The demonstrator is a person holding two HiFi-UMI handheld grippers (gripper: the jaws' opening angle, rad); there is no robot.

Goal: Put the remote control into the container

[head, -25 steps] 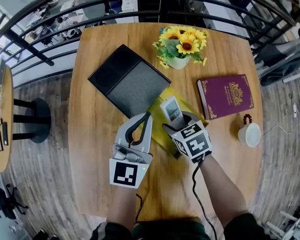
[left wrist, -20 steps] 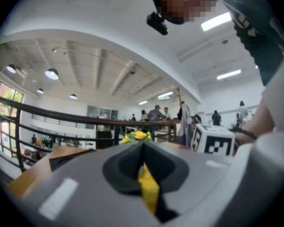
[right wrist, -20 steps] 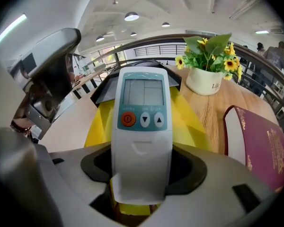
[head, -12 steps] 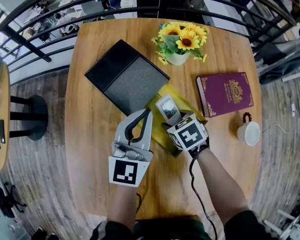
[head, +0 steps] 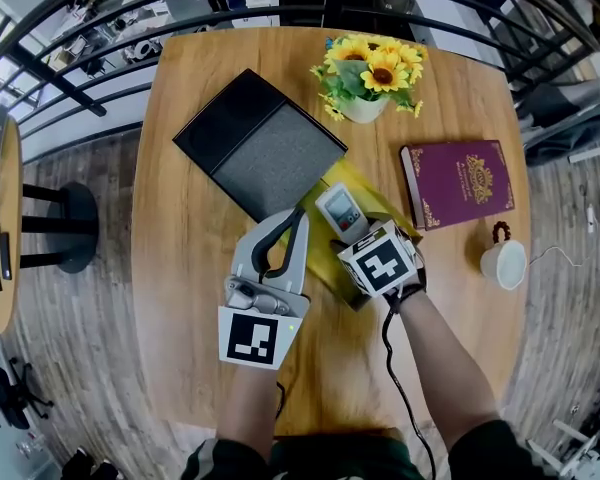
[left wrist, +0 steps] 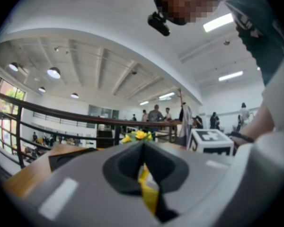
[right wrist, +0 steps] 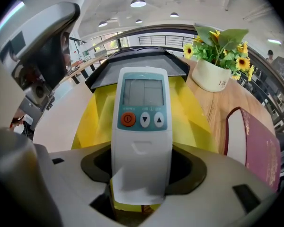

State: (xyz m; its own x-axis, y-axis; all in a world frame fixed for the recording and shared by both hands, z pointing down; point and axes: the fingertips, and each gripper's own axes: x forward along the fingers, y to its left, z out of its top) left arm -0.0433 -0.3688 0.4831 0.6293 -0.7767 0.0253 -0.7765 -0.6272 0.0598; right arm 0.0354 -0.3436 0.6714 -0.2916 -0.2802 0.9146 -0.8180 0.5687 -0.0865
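1. The surface (head: 185, 268) carries most of its clutter in the upper half of the head view. A black tray (head: 260, 143) lies at upper left, a pot of sunflowers (head: 365, 106) at upper centre and a maroon book (head: 460, 183) at the right. None of them blocks the path, so the person's move can be short and mostly downward.
2. The yellow container (head: 322, 253) sits at the centre of the head view, just beside the black tray's lower corner. It looks thin-walled and floppy, so it would likely fold or skid if pushed.
3. The left gripper (head: 298, 218) has its jaws closed on the container's near edge, with yellow material pinched between them in the left gripper view. It should hold that edge steady and raised so that the mouth is wide.
4. The right gripper (right wrist: 142, 174), at lower centre of its own view, is clamped on the lower end of the remote control. The width of the remote's body sets its jaws well apart.
5. The remote control (right wrist: 142, 103) is over the container's open middle with its display end forward. Whether it already rests inside cannot be told. It is best lowered along the container's length so the display end touches down first, and the right gripper should open only once it lies flat.
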